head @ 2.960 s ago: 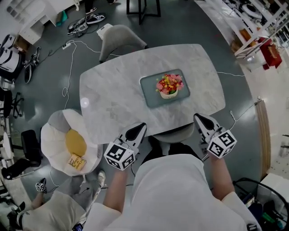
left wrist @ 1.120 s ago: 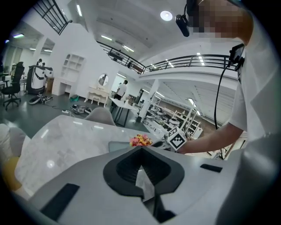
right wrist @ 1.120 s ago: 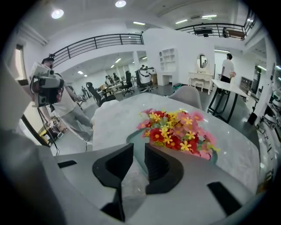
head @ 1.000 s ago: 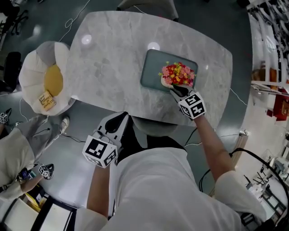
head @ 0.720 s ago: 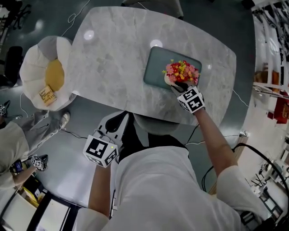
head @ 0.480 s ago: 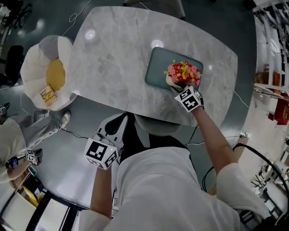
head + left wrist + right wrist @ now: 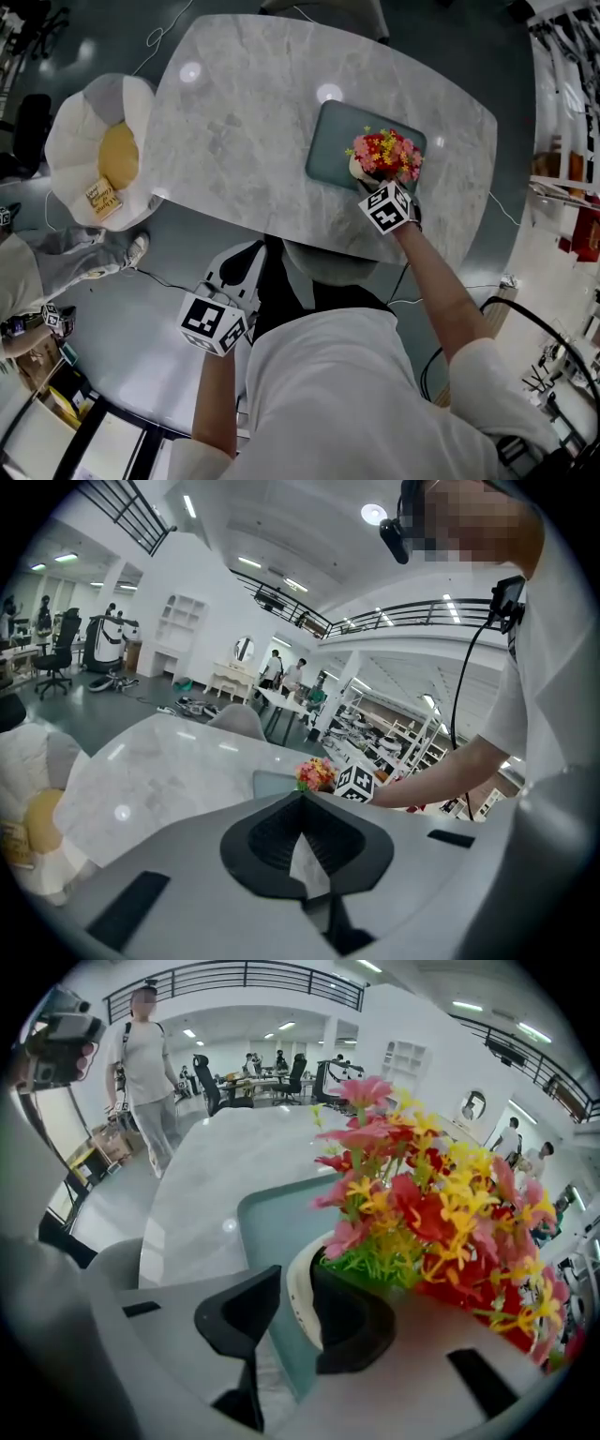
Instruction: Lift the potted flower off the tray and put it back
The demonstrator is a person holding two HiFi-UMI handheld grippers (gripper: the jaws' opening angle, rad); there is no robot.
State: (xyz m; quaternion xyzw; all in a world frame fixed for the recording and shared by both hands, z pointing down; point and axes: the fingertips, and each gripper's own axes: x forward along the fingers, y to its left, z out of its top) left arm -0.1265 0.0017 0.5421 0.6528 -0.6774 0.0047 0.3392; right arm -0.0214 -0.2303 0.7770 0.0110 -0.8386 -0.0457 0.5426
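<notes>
1. My right gripper [image 7: 292,1288] points steeply down at the flower [image 7: 384,155], reaching it from 6 o'clock in the head view. Its 2 jaws stand apart and have just been opening. The white pot [image 7: 302,1312] has its near wall between them: 1 pad sits inside the rim against the green stems, and the other stands outside at 9 o'clock of the pot. A strip of tray shows between that outer pad and the wall, so nothing is clamped. 2. The flower stands upright on the tray [image 7: 328,155], toward the tray's 4 o'clock part, with red, pink and yellow blooms spreading over the rim. 3. The tray lies flat on the table [image 7: 244,112], at 3 o'clock of the table's middle. 4. My left gripper [image 7: 302,799] hangs off the table, at 7 o'clock of it in the head view and well apart from the tray. Its jaws are together at the tips, with nothing between them. 5. A white chair [image 7: 98,155] with a yellow cushion stands at 9 o'clock of the table.
</notes>
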